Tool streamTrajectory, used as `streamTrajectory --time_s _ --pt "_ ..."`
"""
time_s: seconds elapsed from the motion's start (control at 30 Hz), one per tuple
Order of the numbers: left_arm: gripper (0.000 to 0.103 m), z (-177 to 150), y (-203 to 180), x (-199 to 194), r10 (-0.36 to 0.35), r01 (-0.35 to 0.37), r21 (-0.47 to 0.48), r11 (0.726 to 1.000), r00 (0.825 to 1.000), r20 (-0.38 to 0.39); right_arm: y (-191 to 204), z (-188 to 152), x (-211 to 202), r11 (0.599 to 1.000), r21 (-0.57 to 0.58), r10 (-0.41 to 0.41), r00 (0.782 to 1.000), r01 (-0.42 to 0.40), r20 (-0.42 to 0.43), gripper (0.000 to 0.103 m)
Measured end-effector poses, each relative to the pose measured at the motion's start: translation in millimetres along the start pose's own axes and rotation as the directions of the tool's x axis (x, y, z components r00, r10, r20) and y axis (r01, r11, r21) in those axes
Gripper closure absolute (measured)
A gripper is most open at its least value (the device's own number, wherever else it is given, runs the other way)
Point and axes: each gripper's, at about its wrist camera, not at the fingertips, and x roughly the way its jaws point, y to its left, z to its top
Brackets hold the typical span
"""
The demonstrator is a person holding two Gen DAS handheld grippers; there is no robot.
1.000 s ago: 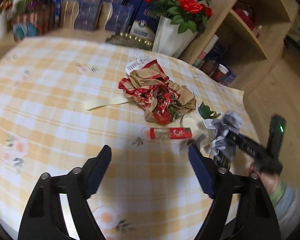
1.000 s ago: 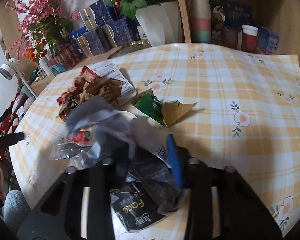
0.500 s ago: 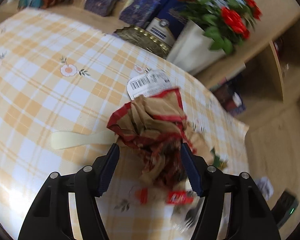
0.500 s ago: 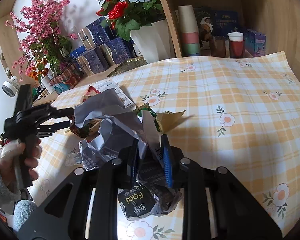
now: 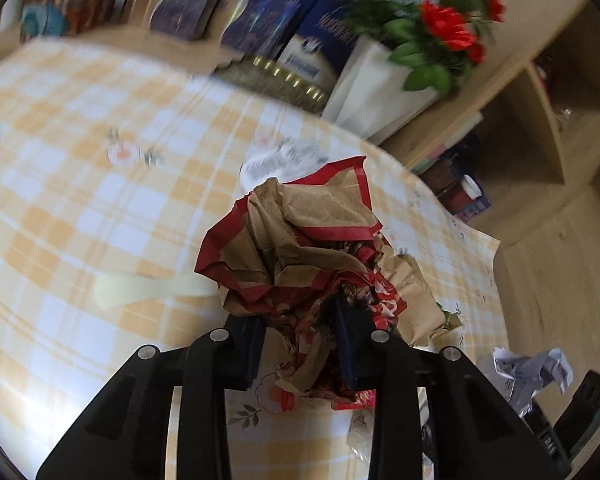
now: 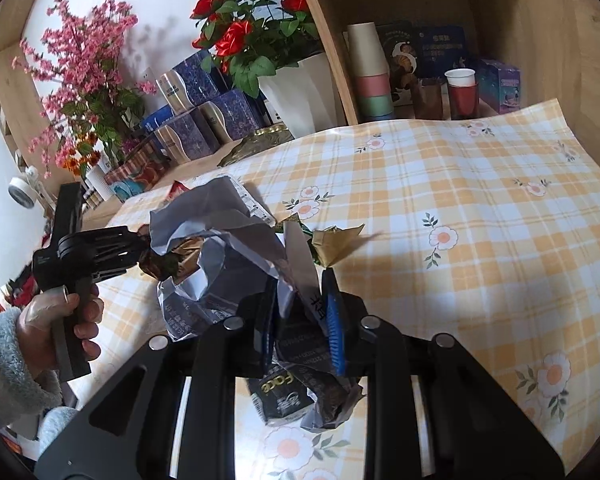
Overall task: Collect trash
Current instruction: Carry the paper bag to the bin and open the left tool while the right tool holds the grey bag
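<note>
Both of the person's hands are full right now. The left gripper [image 5: 298,344] has its fingers pinched into the lower folds of a crumpled brown-and-red paper wrapper [image 5: 300,252], which looks lifted just off the yellow checked tablecloth [image 5: 100,200], though how far clear it is I cannot tell. The right gripper [image 6: 300,320] is clamped on a crumpled silver-grey foil packet [image 6: 220,248] with dark printed panels, held above the cloth at the near edge of the table.

Both pieces look nearly weightless and soft; they will crush further under the pads rather than resist. The paper wrapper is bulky and loosely wadded, so a hold deep in the dense middle of the wad seems safer than one on a loose flap, which could tear or unfold. The foil packet looks slicker and springy, likely to slide if only a single layer is pinched.

More rubbish is left on the table: a green-and-gold wrapper [image 6: 336,236] beside the foil, a pale flat strip [image 5: 148,286], and a white printed label [image 5: 276,160] behind the paper wad
</note>
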Motion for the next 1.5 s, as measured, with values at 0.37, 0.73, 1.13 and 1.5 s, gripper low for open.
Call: streamTrajectory --time_s 0.37,0.73,1.13,1.5 --pt "0.073 -14 -6 -106 0.032 -0.035 0.024 0.999 0.99 0.139 20 -17 -37 0.999 -0.036 -0.008 1.0 0.009 0.024 0.078" --pt "0.073 -92 18 -190 0.055 -0.059 0.026 0.998 0.989 0.135 45 -50 -81 0.999 -0.047 0.006 0.999 -0.004 0.038 0.079" --pt "0.073 -190 3 -213 -0.035 0.019 0.21 0.977 0.997 0.07 70 -94 -123 0.996 -0.09 0.013 0.998 -0.007 0.063 0.079" --pt "0.073 -268 -5 -188 -0.043 0.068 0.339 0.938 0.996 -0.081 68 -112 -156 0.997 -0.078 -0.003 0.995 0.011 0.102 0.08"
